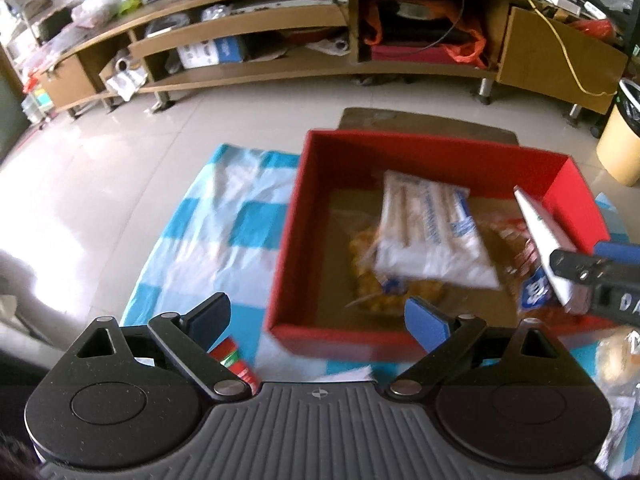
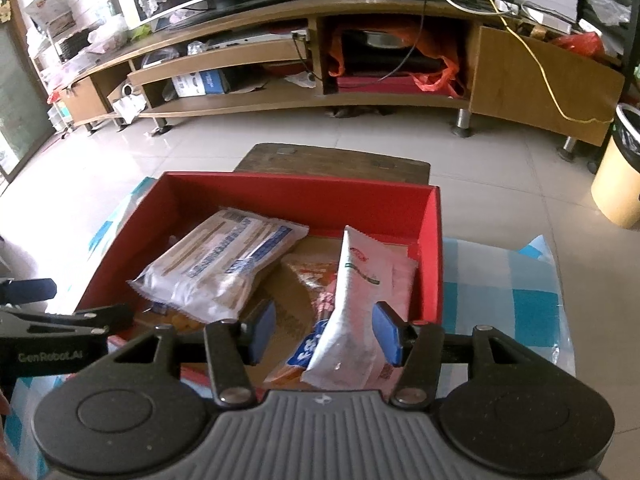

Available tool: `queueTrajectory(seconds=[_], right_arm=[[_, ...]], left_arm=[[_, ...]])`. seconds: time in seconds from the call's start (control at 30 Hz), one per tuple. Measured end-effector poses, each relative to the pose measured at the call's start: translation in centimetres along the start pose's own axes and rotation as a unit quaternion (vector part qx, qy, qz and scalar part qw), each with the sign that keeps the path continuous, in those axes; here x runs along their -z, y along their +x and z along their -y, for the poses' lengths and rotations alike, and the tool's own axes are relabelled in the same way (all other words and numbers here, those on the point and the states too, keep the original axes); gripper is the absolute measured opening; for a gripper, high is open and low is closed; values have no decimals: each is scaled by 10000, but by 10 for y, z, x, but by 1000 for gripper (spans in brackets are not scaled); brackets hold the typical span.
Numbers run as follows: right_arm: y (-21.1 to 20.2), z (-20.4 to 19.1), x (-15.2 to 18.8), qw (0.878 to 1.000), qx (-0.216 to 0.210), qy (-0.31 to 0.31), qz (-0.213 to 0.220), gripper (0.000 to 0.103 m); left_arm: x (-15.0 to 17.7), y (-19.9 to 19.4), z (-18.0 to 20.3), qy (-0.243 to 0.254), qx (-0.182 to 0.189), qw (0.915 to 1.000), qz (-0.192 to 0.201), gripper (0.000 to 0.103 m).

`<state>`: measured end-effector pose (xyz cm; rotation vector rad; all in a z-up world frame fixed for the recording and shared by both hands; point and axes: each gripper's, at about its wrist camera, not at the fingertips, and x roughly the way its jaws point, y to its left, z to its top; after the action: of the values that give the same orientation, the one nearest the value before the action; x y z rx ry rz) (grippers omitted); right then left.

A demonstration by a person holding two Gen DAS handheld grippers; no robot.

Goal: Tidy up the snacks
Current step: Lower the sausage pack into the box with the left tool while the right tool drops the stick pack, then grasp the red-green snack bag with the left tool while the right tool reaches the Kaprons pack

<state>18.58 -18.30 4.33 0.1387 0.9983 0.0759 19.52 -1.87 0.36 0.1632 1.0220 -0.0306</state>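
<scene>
The left gripper [image 1: 318, 318] is hanging over the near left corner of the red box [image 1: 288, 240], its jaws standing wide apart with nothing between them. The right gripper [image 2: 326, 332] is hovering over the box's right half; its jaws are parted, and a white sachet [image 2: 352, 300] is standing tilted between them, touching the right pad [image 2: 386, 334] only. A white-and-blue packet [image 2: 224, 264] is lying inside on other snacks, and the box is sitting on a blue-checked cloth [image 1: 216, 216].

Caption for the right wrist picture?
Right gripper open around a white snack packet over the red cardboard box.
</scene>
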Motion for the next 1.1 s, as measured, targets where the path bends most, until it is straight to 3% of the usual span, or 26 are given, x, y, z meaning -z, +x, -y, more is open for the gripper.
queueTrajectory(seconds=[0.3,0.5,0.67,0.8,0.97,1.03,1.1], right_arm=[[-17,-23,4,9993,-254,-246,120,52],[-25,-44,13,9975,-414,-561,102,52],[-29,-55,19,9958,-536,-744,77,52],[-30,-61,23,9941,-615,-888,27,52],[-27,-68,27,9925,-691,-1003,-70,52],[-26,-72,29,9916,-730,-1060,-98,52],[-26,-77,31,9905,-772,-1132,-123,52]], left_arm=[[36,3,-43,-779,-42,9955,-531,98],[59,17,-70,-1617,66,9820,-975,98],[59,26,-74,-1941,-2,9755,-1036,97],[59,31,-74,-2085,-30,9721,-1073,89],[62,32,-83,-2309,42,9669,-1088,86],[64,33,-86,-2389,3,9648,-1104,76],[65,34,-89,-2448,51,9629,-1135,74]])
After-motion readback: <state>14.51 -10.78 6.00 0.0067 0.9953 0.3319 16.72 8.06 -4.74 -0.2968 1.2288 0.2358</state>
